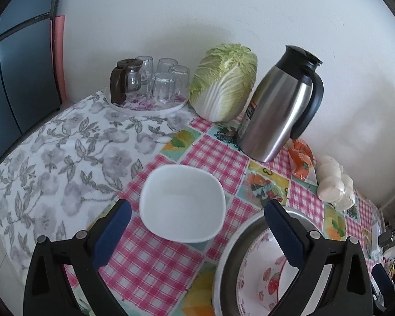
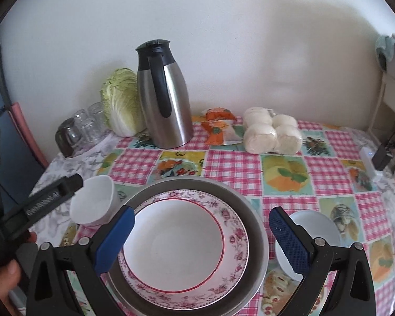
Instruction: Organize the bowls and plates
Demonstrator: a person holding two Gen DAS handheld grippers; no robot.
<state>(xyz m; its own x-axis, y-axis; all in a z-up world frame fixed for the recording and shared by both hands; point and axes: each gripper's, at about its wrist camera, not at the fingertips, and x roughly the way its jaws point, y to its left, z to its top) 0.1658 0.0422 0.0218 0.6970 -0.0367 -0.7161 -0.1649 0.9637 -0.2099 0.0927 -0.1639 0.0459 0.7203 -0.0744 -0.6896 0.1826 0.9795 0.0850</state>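
Observation:
A white squarish bowl stands on the checked tablecloth; it also shows in the right wrist view. My left gripper is open, its jaws wide apart on either side of the bowl and just short of it, holding nothing. A floral-rimmed plate lies in a grey metal pan, seen also in the left wrist view. My right gripper is open above the plate, empty. A small white bowl sits right of the pan.
At the back stand a steel thermos jug, a napa cabbage, a tray of upturned glasses with a glass teapot, an orange snack packet and bagged white buns. A wall backs the table.

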